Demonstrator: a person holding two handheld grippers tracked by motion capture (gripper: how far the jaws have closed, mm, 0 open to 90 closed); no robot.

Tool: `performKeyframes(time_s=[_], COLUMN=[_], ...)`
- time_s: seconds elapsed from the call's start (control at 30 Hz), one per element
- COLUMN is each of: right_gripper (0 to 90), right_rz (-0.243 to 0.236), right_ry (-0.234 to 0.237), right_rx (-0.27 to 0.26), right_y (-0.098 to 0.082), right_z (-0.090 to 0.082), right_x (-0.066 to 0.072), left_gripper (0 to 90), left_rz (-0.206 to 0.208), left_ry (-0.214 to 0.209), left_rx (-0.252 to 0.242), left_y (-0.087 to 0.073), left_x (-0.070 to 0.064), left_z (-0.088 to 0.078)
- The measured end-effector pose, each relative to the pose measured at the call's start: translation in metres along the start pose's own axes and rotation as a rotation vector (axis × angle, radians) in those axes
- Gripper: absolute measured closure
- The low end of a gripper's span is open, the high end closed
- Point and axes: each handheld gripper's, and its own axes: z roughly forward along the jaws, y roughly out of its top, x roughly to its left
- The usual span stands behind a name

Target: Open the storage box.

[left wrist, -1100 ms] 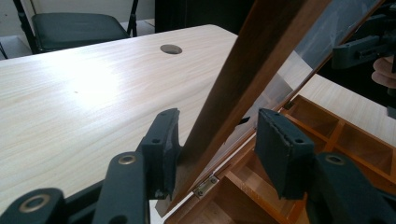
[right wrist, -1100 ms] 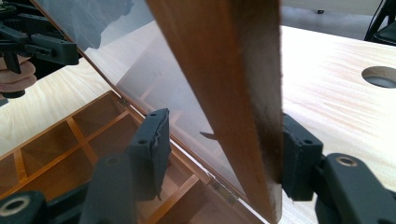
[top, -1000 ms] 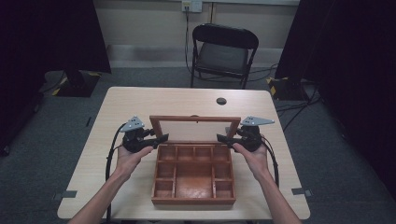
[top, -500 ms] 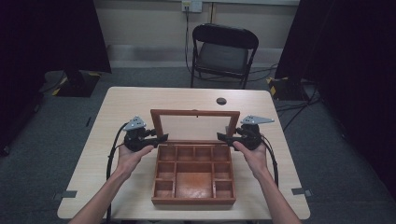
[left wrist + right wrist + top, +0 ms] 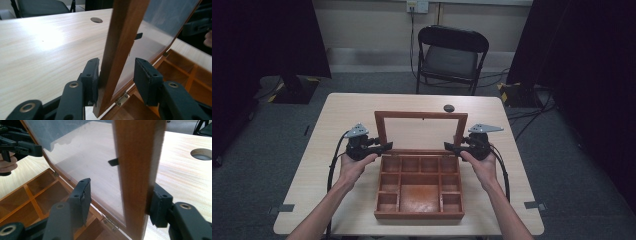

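Both grippers straddle the raised lid (image 5: pixel 420 131) of the wooden box (image 5: pixel 419 187): left gripper (image 5: pixel 117 75) and right gripper (image 5: pixel 120 200) each touch its frame with one pad, the other pad apart.

Lid frame top (image 5: pixel 130 15): cut off by the upper edge in the left gripper view.
Lid side rail (image 5: pixel 137 170): cropped at the top and bottom of the right gripper view.
Table hole (image 5: pixel 202 154): clipped by the right edge.
Folding chair (image 5: pixel 37 7): only the seat is seen, the rest is cut away.
Person's forearms (image 5: pixel 507 215): cut by the bottom of the high view.
Hinge (image 5: pixel 122 98): partly hidden behind the rail.
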Motion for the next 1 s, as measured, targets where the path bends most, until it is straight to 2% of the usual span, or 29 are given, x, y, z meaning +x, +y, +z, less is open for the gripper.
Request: performKeyframes(time_s=[0.03,0.1,0.17,0.33,0.6,0.8,1.0], right_gripper=[43.9,44.7,44.8,45.5,47.4,46.8,43.1], right_rz=[0.005,0.003,0.007,0.014,0.036,0.023,0.038], right_ry=[0.004,0.004,0.009,0.007,-0.004,-0.012,-0.009], right_rx=[-0.001,0.004,0.01,0.004,-0.005,0.015,-0.004], right_y=[0.001,0.0,0.0,0.0,-0.001,0.005,0.005], right_z=[0.0,0.001,0.003,0.007,0.013,0.017,0.018], right_x=[-0.001,-0.003,-0.004,-0.006,-0.014,-0.015,-0.017], left_gripper=[56.1,55.6,54.2,55.6,57.9,58.1,58.2], left_rz=[0.004,0.057,0.044,0.053,0.02,0.016,0.006], left_ry=[0.012,0.04,0.026,0.04,0.046,0.047,0.046], left_rx=[0.003,0.027,0.031,0.029,0.022,0.025,0.035], left_y=[0.001,0.004,0.006,0.007,0.009,0.009,0.009], left_x=[-0.001,-0.005,-0.006,-0.002,0.005,0.009,0.012], left_z=[0.0,0.001,0.002,0.005,0.011,0.013,0.016])
